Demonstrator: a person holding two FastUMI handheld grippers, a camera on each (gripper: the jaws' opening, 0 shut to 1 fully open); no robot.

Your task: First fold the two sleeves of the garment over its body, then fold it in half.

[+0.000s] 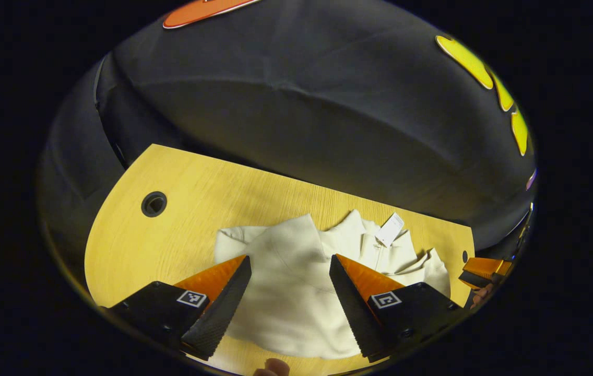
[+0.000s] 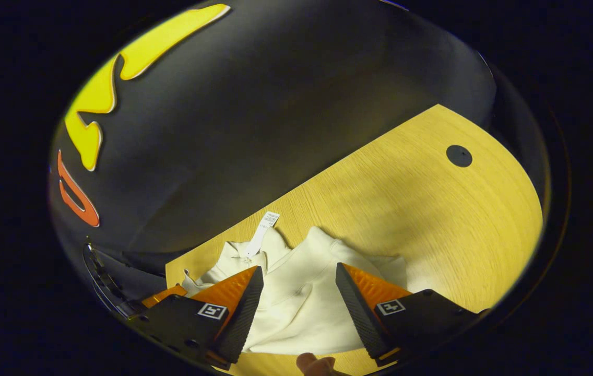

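In the left gripper view, the left gripper (image 1: 288,282) hovers with its fingers spread wide and nothing between them, above a cream garment (image 1: 296,292) lying on the wooden table (image 1: 181,209). The garment sits near the table's far edge, bunched into a compact, layered shape with cloth lapped over its body and a white tag (image 1: 390,228) sticking up at the collar. I cannot tell from the layers whether the sleeves are folded in or merely crumpled. At the right rim of this view the tip of the right gripper (image 1: 484,271) shows beside the table's far corner.

In the right gripper view, the right gripper (image 2: 299,292) is likewise spread apart and empty, held over the same garment (image 2: 301,308), probably so either hand can drop onto an edge. The tag (image 2: 262,230) points toward the far edge.
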